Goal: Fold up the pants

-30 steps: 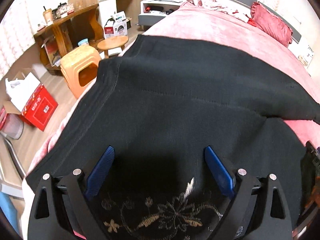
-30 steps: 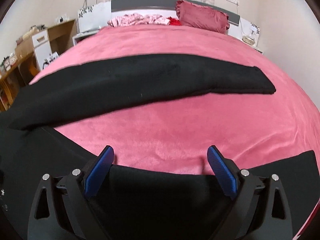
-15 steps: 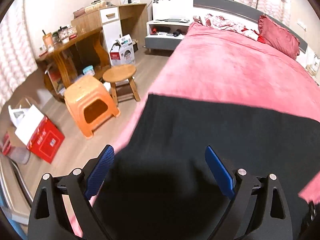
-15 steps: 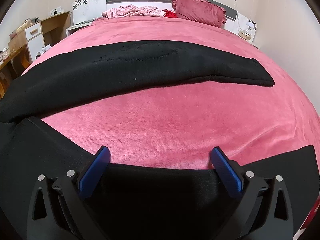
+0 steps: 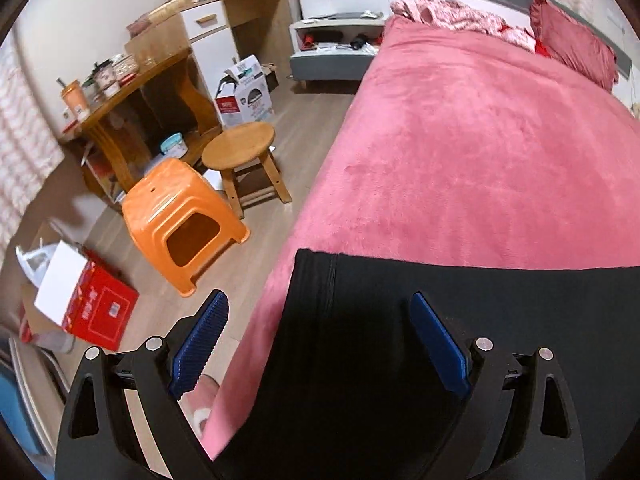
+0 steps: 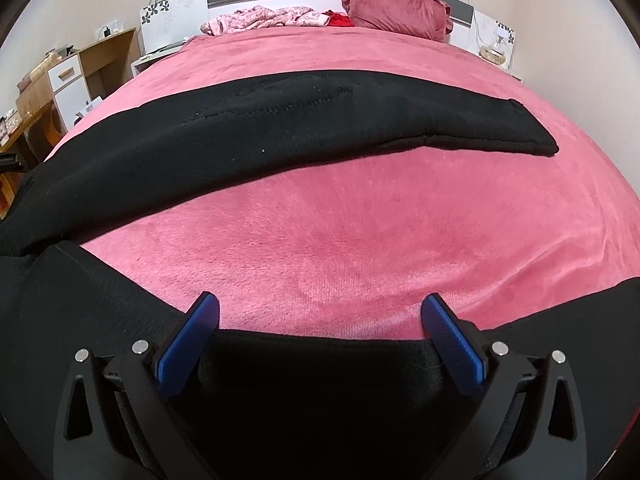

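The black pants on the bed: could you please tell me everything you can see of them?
The black pants are a thick, matte, knit-looking fabric, spread flat on the pink bed cover. One leg lies across the bed, its stitched seam up and its hem toward the right. The other leg runs along the near edge under the open right gripper. In the left wrist view, a seamed end lies near the bed's left edge, under the open left gripper.

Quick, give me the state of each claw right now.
Left claw: open, holding nothing, over the black pants at the bed's edge.
Right claw: open, holding nothing, above the near pant leg.
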Motion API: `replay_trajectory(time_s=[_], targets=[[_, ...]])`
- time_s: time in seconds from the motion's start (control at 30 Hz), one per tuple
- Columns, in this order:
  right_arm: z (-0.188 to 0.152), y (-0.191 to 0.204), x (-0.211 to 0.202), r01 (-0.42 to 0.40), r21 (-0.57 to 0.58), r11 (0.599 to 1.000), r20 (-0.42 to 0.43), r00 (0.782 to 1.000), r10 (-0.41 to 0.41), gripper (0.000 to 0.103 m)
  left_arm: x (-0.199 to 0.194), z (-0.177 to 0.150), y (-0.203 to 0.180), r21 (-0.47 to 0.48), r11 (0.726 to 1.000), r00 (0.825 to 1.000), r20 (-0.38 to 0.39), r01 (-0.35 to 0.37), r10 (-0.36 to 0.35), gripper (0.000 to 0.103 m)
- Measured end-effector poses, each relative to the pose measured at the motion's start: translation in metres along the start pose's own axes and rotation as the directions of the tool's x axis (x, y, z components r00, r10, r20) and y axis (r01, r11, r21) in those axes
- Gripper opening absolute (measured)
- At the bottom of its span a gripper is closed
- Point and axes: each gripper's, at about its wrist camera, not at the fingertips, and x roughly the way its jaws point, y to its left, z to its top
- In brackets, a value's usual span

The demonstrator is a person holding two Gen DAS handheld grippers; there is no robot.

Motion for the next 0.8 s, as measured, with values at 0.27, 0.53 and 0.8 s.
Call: replay_trajectory(time_s=[0.27,0.53,0.8], targets=[[0.0,-0.001,0.001,-0.005,0.006,1.0,-0.004,1.0,0.005,0.101,0.025,0.001,-0.005,0.01,1.0,1.0,-0.016,0.005,-0.004,0.091],[0.0,-0.002,0.001,-0.01,0.01,1.0,-0.006,1.0,0.01,0.101,0.028,-0.004,-0.008,0.009,1.0,0.999,0.03,0.024,-0.025,0.072],[0.0,-0.002,0.001,-0.01,0.009,1.0,-0.006,1.0,0.01,0.101,0.011,-0.009,-0.029,0.126,0.989,0.993,0.074,0.077,-0.087,0.008]])
